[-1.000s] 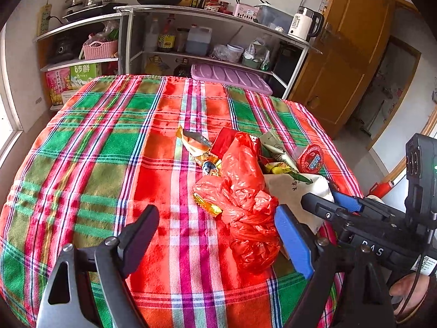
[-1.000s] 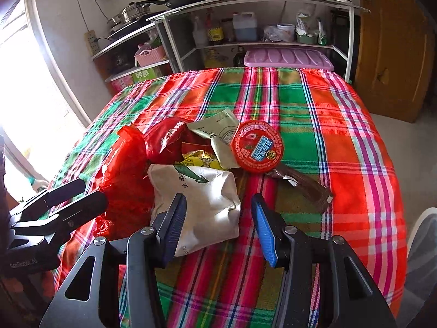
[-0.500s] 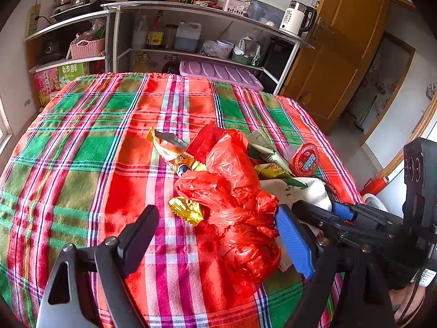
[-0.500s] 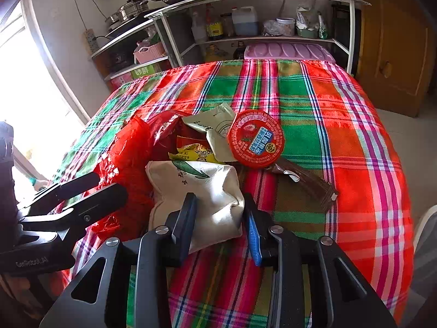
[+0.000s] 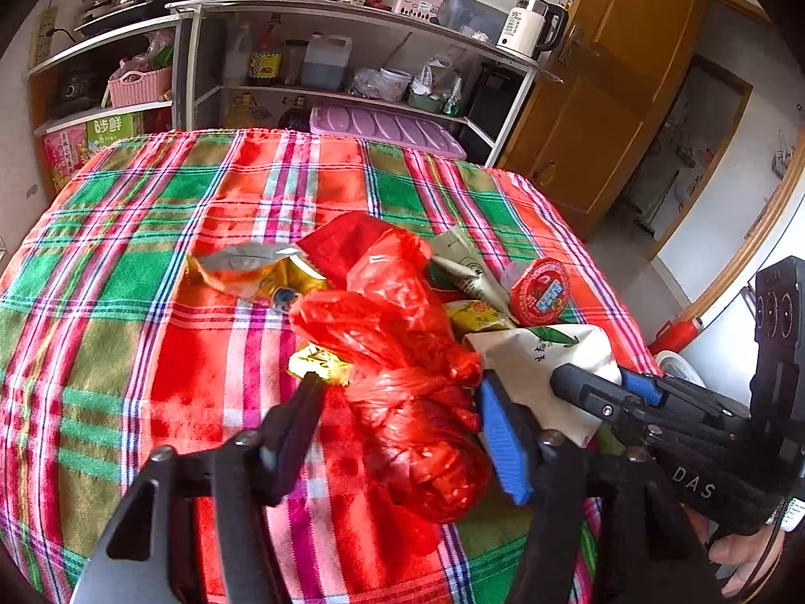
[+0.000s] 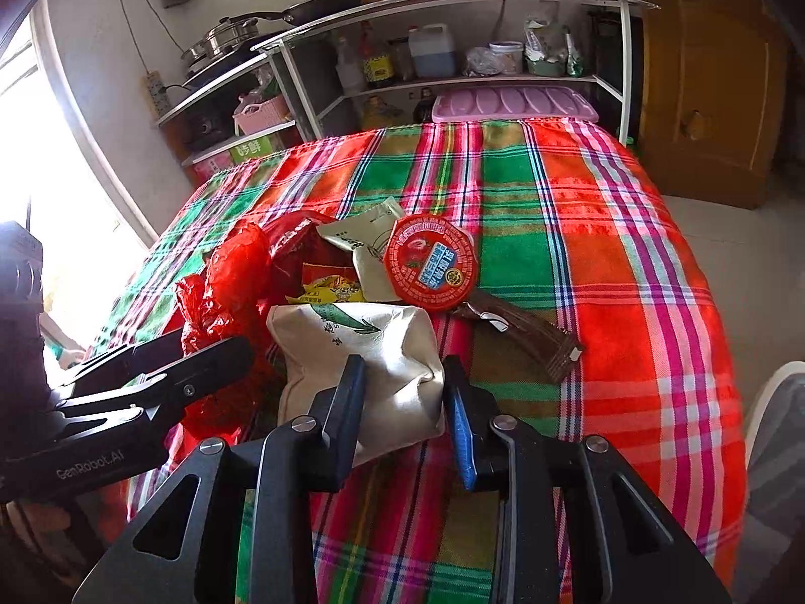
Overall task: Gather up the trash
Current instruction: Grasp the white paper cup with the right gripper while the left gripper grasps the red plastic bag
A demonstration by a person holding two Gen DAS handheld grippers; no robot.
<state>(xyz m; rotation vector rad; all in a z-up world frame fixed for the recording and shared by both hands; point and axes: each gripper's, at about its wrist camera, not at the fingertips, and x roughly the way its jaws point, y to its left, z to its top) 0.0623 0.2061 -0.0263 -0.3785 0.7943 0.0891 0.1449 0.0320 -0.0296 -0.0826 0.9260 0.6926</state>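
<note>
trash: wrappers and bags are lying heaped near the table's (image 6: pixel 578 231) right front edge, on a plaid cloth.
left tongs (image 5: pixel 402 405): closing around the red plastic bag (image 5: pixel 407 377), which is sitting between the jaws; the blue pad is touching its right side, the black pad is looking just short of it.
right tongs (image 6: pixel 405 395): closing on the white paper pouch (image 6: pixel 362 352); both pads are pressing its lower end and denting it.
step in hand, judged: each hand is securing one item before lifting.
doing it well: bite the bag at its knotted, bunched middle, since thin film is likely to slip; hold the pouch by its flattened end; lift straight up so neighbours are not dragging along.
risk: the gold foil wrapper (image 5: pixel 319 365) is lying at the left black fingertip and may be getting pinched too.
count: one red bag, one white pouch, one round red lid (image 6: pixel 430 264), one brown wrapper (image 6: pixel 523 337), two gold foil pieces, several more packets partly hidden.
</note>
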